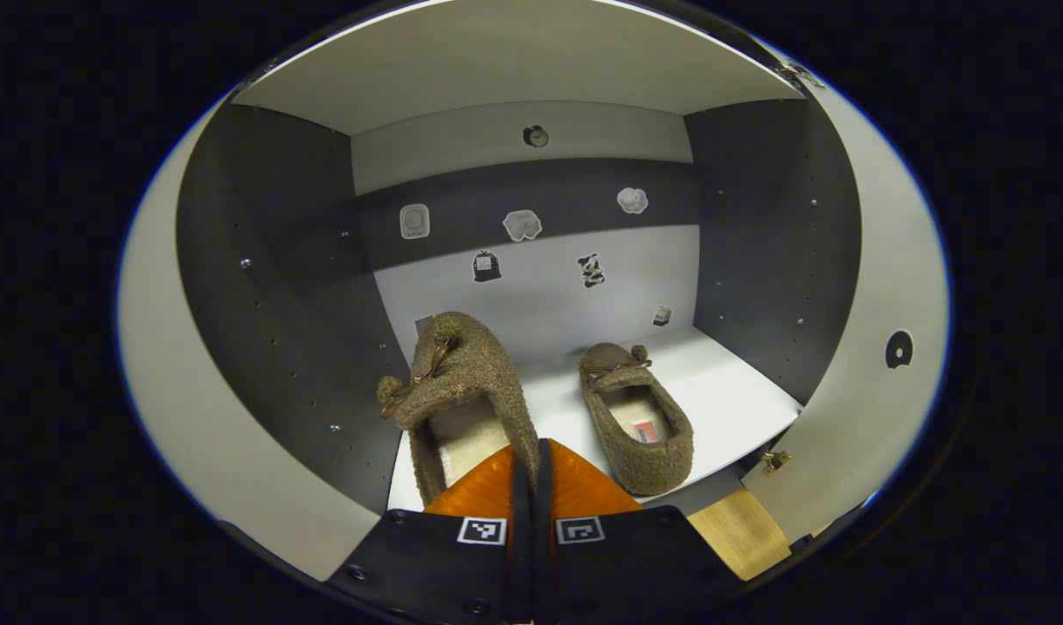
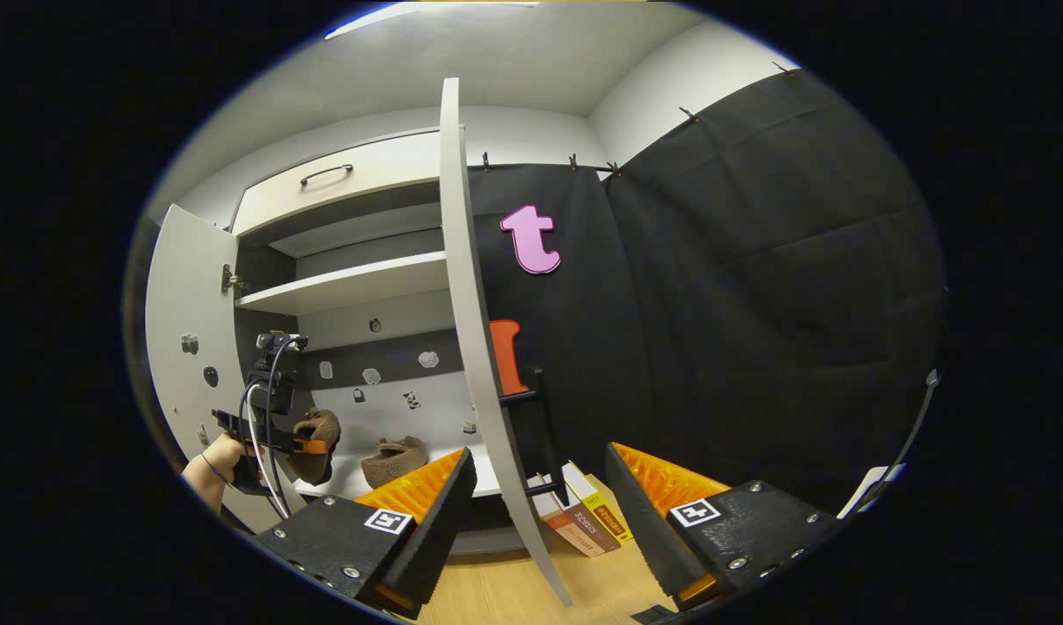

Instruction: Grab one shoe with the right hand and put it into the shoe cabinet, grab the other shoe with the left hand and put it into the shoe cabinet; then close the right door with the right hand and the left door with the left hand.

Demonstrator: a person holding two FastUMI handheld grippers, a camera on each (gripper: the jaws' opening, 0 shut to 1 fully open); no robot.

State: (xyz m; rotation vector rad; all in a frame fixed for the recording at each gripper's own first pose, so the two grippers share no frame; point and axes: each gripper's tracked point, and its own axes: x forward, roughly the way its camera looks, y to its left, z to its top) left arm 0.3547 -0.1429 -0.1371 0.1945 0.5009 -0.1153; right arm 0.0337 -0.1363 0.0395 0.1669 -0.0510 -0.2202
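Two brown fuzzy shoes are seen on the shoe cabinet's white shelf (image 1: 731,382). The left shoe (image 1: 462,382) is clamped at its heel collar by the left gripper (image 1: 531,473), heel near the front edge, toe raised toward the back wall. The right shoe (image 1: 636,417) lies flat, lengthwise front to back, toe rearward. The right gripper (image 2: 540,503) is held outside the open right door (image 2: 479,347), fingers apart.

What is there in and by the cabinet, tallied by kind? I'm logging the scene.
Shoes: 2, one held in the shut left gripper, one on the shelf
Cabinet doors: 2, left and right, both open
Books: 2 on the floor
Total: 6
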